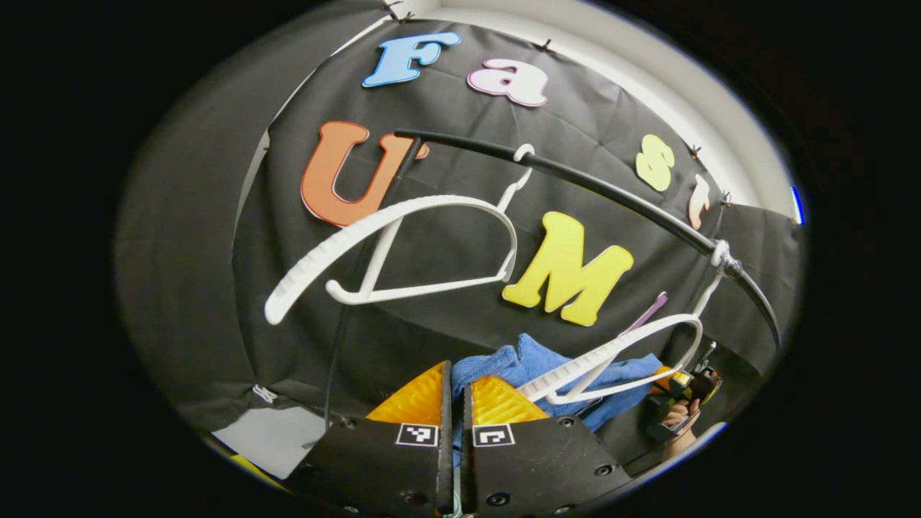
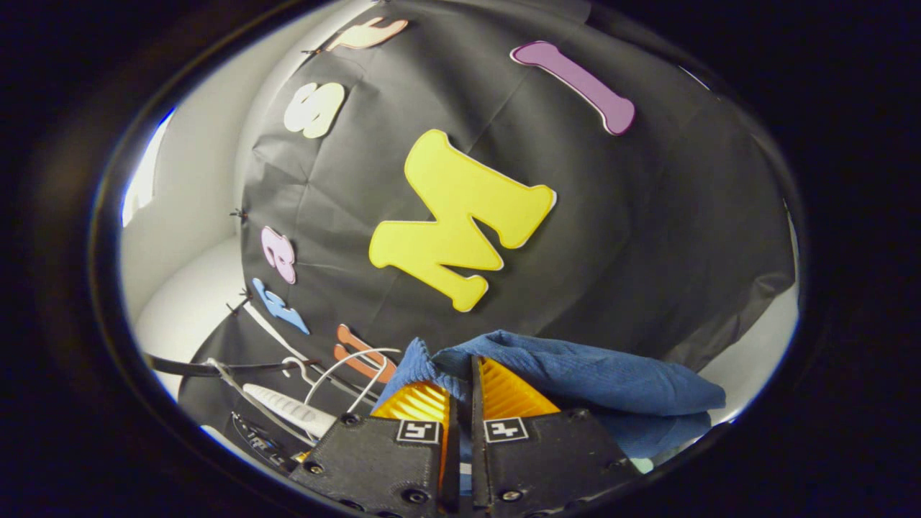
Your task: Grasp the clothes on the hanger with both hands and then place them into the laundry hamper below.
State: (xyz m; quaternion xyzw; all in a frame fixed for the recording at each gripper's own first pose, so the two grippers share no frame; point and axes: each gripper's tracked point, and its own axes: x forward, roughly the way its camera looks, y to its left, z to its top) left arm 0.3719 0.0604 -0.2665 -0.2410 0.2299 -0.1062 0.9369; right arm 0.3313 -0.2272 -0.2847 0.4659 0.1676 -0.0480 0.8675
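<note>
Left gripper (image 1: 455, 392), bottom centre of left gripper view: jaws nearly closed, pinching the blue cloth (image 1: 532, 363), which spreads to lower right. Right gripper (image 2: 460, 392), bottom centre of right gripper view: jaws clamped on same cloth, it drapes to lower right. In left gripper view, two white hangers, one (image 1: 403, 244) at centre left w/o clothes, other (image 1: 633, 356) at lower right in front of cloth, hang on black rail (image 1: 597, 187).

left gripper (image 1: 457, 403): two ridged wedge-shaped fingers on black angular mounts
left markings: a small square black-and-white tag on each mount, round screws along the edges
right gripper (image 2: 460, 403): same build, ridged wedge fingers, black mounts, one square tag each, screws near the corners
hand (image 1: 680, 417): bare, wrapped around the far gripper's dark handle
</note>
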